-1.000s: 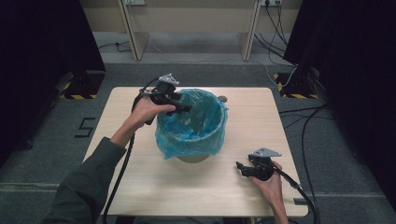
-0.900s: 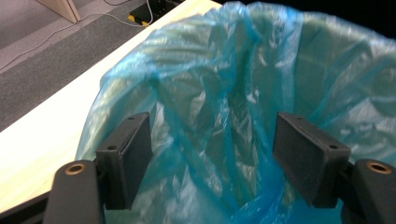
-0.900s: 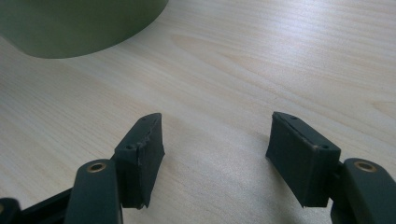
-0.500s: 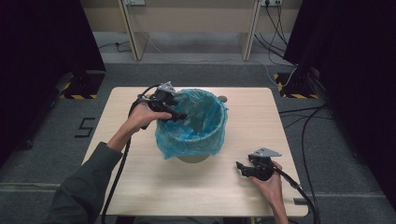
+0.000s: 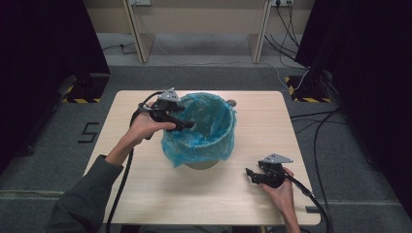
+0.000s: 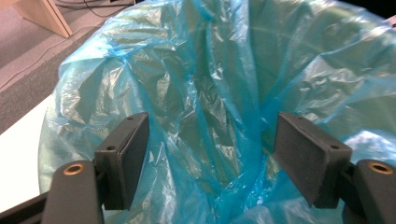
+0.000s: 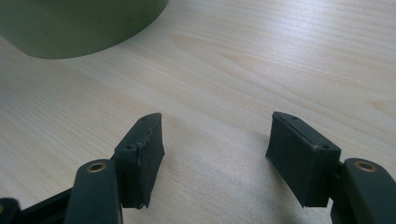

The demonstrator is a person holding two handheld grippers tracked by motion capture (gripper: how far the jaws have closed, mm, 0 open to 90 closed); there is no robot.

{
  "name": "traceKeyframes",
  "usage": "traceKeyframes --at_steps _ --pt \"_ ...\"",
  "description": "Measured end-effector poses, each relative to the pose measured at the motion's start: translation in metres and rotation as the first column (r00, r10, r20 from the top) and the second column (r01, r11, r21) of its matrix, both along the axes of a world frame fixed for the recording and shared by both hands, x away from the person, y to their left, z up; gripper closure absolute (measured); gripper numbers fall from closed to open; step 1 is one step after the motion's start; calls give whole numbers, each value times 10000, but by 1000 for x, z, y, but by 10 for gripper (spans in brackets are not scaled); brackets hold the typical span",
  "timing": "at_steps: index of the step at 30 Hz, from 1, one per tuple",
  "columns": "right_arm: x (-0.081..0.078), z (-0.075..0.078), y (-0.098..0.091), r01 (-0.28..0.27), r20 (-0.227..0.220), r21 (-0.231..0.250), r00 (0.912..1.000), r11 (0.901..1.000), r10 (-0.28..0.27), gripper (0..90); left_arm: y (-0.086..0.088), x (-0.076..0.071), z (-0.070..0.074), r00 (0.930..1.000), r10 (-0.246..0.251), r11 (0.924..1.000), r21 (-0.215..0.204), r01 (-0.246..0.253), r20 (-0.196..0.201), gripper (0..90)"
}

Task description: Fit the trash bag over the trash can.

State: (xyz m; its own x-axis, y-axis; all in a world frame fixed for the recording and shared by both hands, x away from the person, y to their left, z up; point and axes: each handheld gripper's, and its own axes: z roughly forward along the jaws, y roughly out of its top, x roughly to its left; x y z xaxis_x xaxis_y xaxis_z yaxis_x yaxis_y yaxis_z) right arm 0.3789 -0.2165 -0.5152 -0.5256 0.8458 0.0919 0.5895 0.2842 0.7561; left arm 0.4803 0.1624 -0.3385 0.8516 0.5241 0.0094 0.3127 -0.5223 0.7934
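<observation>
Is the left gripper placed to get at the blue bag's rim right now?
Probably yes: the left gripper sits open at the blue bag, loose plastic between its jaws and nothing blocking.

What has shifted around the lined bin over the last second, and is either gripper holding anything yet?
The left gripper has moved from the bin's far-left rim inward, over the blue bag, its jaws open with loose plastic between them, nothing pinched yet. The right gripper stays resting open on the table, and the bin has not moved.
</observation>
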Motion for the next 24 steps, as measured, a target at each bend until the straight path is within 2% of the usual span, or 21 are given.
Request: traceKeyframes --at_steps 6,12,13,14,17,19,20,24 --pt "-1 0 -2 32 -17 33 10000 10000 -32 356 8 -6 5 9999 41 9995 -317 -36 161 265" --pt "-1 0 -3 10 19 3 10000 10000 -10 355 12 -3 -9 9999 86 9999 -109 -88 -147 270" --pt "-1 0 -3 10 19 3 10000 10000 -10 355 12 -3 -9 9999 86 9999 -109 -88 -147 268" --pt "-2 0 -2 25 5 25 10000 10000 -25 355 13 -1 -11 9995 84 9997 -210 -91 -318 260" --pt "-1 0 -3 26 3 39 10000 10000 -26 354 14 -1 -10 9997 88 9997 -204 -93 -244 264" --pt "-1 0 -3 22 -2 33 10000 10000 -22 354 14 -2 -9 9997 97 9995 -299 -104 -225 264" --pt "-1 0 -3 21 0 34 10000 10000 -21 354 16 -4 -6 9998 95 9985 -532 -104 -183 263" --pt "-1 0 -3 25 -3 45 10000 10000 -25 354 23 -11 5 10000 33 9962 -871 -40 -81 257"
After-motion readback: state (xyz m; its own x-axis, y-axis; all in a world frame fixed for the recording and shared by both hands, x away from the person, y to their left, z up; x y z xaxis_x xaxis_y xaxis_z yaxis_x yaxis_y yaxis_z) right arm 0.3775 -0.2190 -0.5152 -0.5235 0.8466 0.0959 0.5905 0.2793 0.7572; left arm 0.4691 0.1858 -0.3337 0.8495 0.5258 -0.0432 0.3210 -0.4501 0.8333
